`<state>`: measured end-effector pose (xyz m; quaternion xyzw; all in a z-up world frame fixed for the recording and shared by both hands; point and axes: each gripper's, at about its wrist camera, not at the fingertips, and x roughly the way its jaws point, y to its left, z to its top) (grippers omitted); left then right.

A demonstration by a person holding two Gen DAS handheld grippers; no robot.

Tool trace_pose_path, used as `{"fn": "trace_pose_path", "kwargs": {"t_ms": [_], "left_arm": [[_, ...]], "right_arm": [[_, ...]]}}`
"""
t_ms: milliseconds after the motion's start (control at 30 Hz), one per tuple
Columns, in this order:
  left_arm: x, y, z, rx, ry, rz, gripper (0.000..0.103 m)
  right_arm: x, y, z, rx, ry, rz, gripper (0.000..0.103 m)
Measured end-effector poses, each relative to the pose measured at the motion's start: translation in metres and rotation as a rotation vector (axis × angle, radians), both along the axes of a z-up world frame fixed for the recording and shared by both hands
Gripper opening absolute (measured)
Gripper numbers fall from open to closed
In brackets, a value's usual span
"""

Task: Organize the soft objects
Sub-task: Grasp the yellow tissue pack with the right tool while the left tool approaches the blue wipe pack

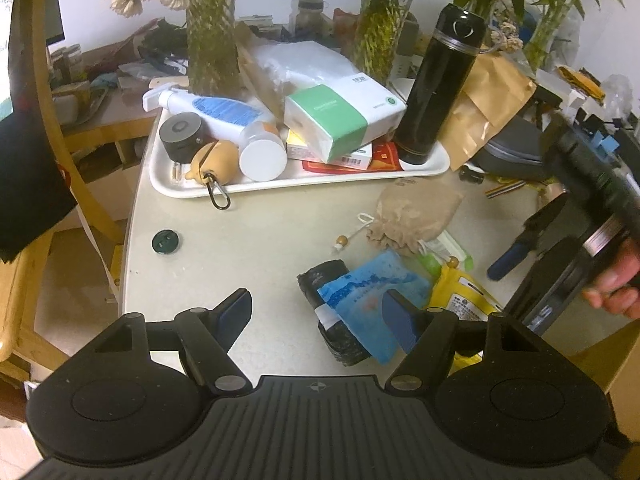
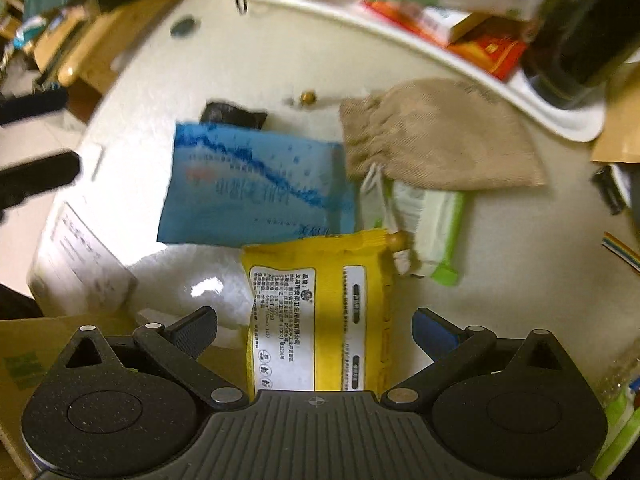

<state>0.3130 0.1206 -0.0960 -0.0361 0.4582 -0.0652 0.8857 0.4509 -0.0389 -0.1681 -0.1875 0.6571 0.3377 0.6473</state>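
Soft packets heaped on the pale tabletop [image 1: 260, 240], both grippers open above them.

On the white plastic tray [image 1: 192, 190] (crowded): tall black flask [image 1: 436, 88] upright, white-and-green tissue pack [image 1: 340, 120], white spray bottle [image 1: 224, 114] on its side, black round puck [image 1: 182, 136], tan rubbery keyring figure [image 1: 214, 162]. Off the tray: beige drawstring cloth pouch [image 2: 436, 136] overlapping a white-and-green wipes packet [image 2: 432, 220], flat blue plastic packet [image 2: 256, 188] over a black roll [image 1: 344, 344], yellow printed packet [image 2: 316, 304]. Left gripper [image 1: 316, 316] jaws apart, holding nothing, straddling the blue packet. Right gripper [image 2: 316, 330] jaws spread, empty, over the yellow packet.
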Motion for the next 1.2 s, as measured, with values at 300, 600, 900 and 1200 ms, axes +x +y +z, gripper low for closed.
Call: {"fn": "trace_pose_path", "kwargs": {"t_ms": [300, 600, 900, 1200], "left_arm": [[0.003, 0.004, -0.003, -0.003, 0.018, 0.015, 0.072], [0.011, -0.005, -0.014, 0.001, 0.066, -0.074, 0.072], [0.006, -0.038, -0.022, 0.166, -0.036, -0.318, 0.072], [0.011, -0.051, -0.031, 0.212, -0.099, -0.445, 0.072]], "right_arm": [[-0.008, 0.017, -0.034, -0.13, 0.024, 0.081, 0.094], [-0.016, 0.019, -0.035, -0.122, 0.011, 0.091, 0.077], [-0.011, 0.0, -0.02, -0.081, -0.016, 0.071, 0.068], [0.003, -0.033, 0.023, 0.021, -0.106, -0.034, 0.066]]}}
